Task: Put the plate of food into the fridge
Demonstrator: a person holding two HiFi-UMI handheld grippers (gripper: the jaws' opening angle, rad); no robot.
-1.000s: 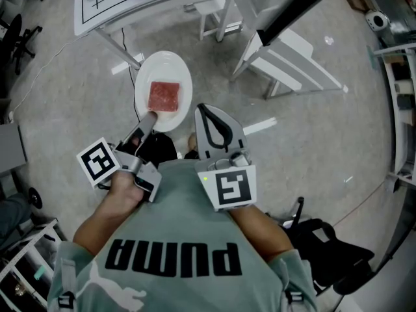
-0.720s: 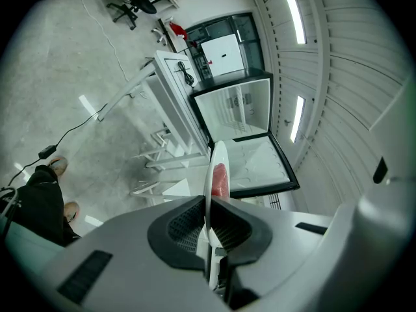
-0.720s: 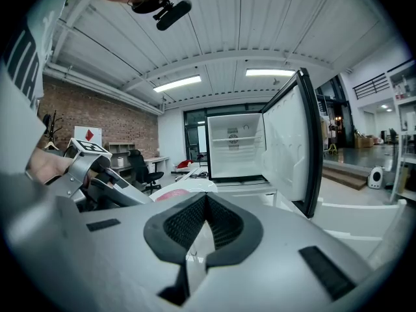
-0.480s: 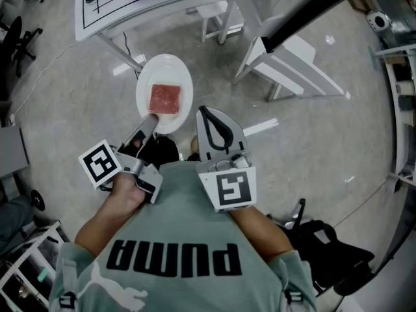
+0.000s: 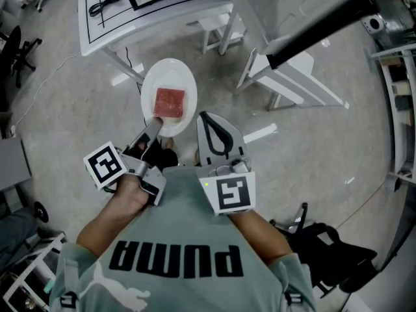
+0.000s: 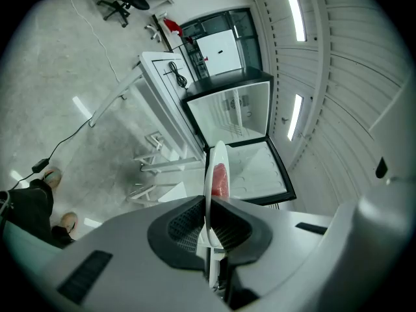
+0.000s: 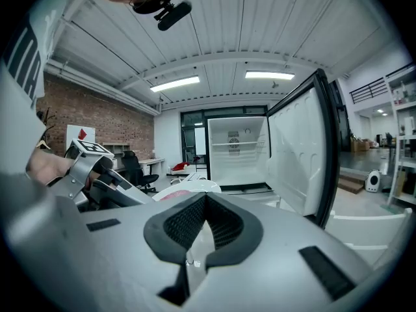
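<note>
A white plate [image 5: 169,77] carries a square red slab of food [image 5: 170,103] and is held level above the floor. My left gripper [image 5: 154,121] is shut on the plate's near rim. In the left gripper view the plate [image 6: 211,168] stands edge-on between the pads, the food [image 6: 220,181] just past them. My right gripper [image 5: 203,114] hovers beside the plate, shut with nothing in it; its tips [image 7: 205,197] meet. The fridge [image 7: 234,151] stands ahead with its door [image 7: 299,161] swung open and its white inside lit.
The open fridge door [image 5: 312,28] reaches across the upper right of the head view. A white table [image 5: 149,5] with a black cable stands to the upper left. White stools [image 5: 292,70] sit on the grey floor under the door. A black bag [image 5: 331,252] lies at the lower right.
The table and the fridge door have drawn nearer in the head view. The plate stays in the left gripper and has shifted slightly rightward. The right gripper keeps its place.
</note>
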